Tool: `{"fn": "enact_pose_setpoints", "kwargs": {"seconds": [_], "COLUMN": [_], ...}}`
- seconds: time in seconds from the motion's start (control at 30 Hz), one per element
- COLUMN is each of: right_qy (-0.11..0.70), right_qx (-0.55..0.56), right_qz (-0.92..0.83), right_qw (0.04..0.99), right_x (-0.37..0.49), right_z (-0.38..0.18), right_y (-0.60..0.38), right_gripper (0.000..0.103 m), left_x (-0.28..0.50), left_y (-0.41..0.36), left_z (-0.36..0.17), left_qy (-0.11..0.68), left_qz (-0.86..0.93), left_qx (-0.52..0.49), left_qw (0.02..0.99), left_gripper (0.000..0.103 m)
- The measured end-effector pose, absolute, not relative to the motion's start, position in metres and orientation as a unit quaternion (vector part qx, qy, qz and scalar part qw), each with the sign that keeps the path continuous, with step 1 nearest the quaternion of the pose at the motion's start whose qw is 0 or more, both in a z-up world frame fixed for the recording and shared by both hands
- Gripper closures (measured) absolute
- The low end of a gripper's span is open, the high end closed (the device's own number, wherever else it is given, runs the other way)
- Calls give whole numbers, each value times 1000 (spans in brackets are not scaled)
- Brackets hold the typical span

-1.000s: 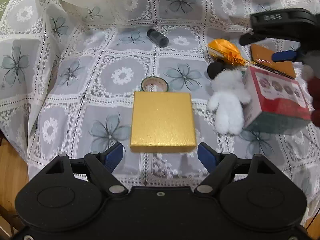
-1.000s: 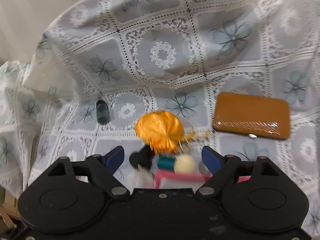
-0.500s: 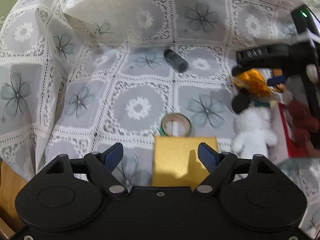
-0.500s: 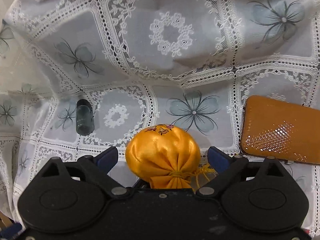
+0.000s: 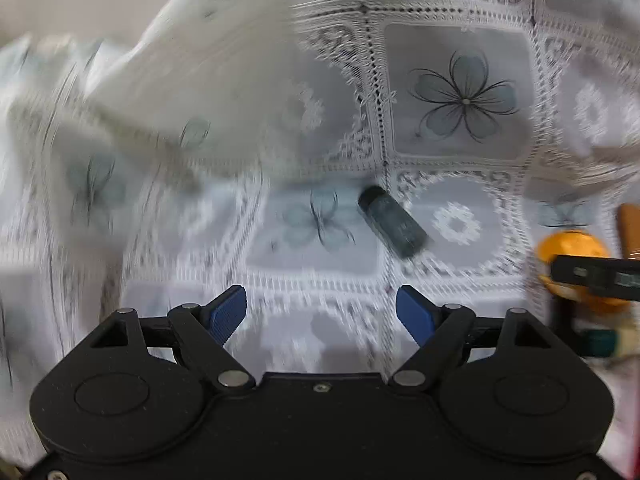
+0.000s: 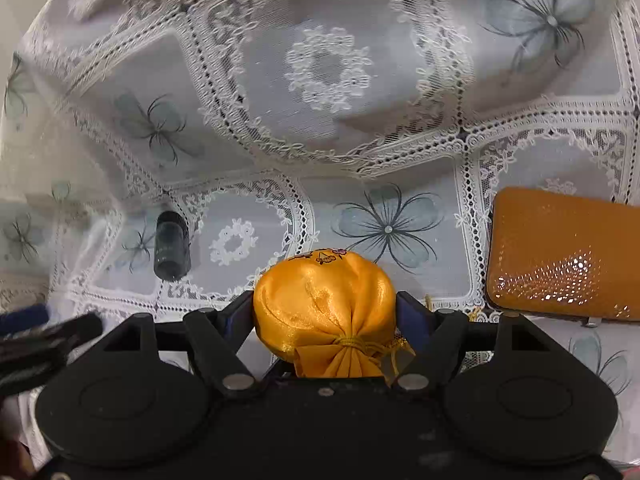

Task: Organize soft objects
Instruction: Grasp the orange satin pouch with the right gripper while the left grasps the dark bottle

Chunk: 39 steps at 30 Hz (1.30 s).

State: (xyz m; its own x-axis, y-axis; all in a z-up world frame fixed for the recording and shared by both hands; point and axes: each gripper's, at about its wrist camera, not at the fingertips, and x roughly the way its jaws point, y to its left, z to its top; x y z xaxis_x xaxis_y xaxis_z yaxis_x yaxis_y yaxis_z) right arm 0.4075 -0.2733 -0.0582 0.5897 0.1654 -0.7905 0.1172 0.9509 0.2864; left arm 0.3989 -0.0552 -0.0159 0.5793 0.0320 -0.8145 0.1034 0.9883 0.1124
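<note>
A: Pouch [image 6: 320, 300], orange satin, tied at the neck with a gold cord, sits between the fingers of the right gripper [image 6: 325, 312]. Both blue pads press its sides; the jaws are closed onto it at medium width. The tied neck points back toward the gripper body.

B: Position of the pouch against the tablecloth [image 6: 328, 60]?

A: It is over the lace tablecloth, near a printed flower panel. Whether its base touches the cloth cannot be determined. A flat orange case [image 6: 560, 256] lies on the cloth to the right, apart from the pouch. A dark vial [image 6: 172, 246] lies on its side to the left, well apart.

B: Left gripper [image 5: 321, 314] status?

A: Jaws wide apart, nothing between the blue pads. The left wrist view is motion-blurred. The vial appears there ahead of the fingers and slightly right, lying on the cloth. At the right edge of that view the pouch is visible with a black part of the right gripper across it.

B: Cloth condition?

A: Raised in folds at the far side in both views.
</note>
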Motion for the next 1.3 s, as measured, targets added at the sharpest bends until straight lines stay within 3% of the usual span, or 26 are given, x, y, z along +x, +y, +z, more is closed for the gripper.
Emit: {"fn": "enact_pose_setpoints", "kwargs": {"seconds": [0.17, 0.33, 0.53, 0.8, 1.07, 1.3], "right_qy": [449, 447, 447, 447, 447, 447], "right_qx": [172, 168, 180, 187, 198, 199], "right_qz": [19, 20, 22, 23, 21, 21], "right_qw": [877, 878, 876, 875, 872, 872], "right_x": [405, 404, 403, 402, 402, 402], "right_z": [-58, -58, -58, -59, -60, -60], "right_y": [-281, -279, -284, -286, -289, -289], "right_gripper": [29, 29, 29, 28, 28, 28], "left_x": [431, 456, 471, 461, 476, 486], "left_y": [-69, -64, -87, -86, -91, -94], "left_z": [-34, -43, -64, -57, -58, -51], "left_qy": [437, 440, 478, 431, 412, 414], "left_qz": [24, 82, 20, -31, -82, -105], "left_qx": [138, 103, 103, 118, 139, 89], "left_qw": [889, 888, 872, 894, 897, 900], "left_gripper": [25, 25, 26, 26, 19, 12]}}
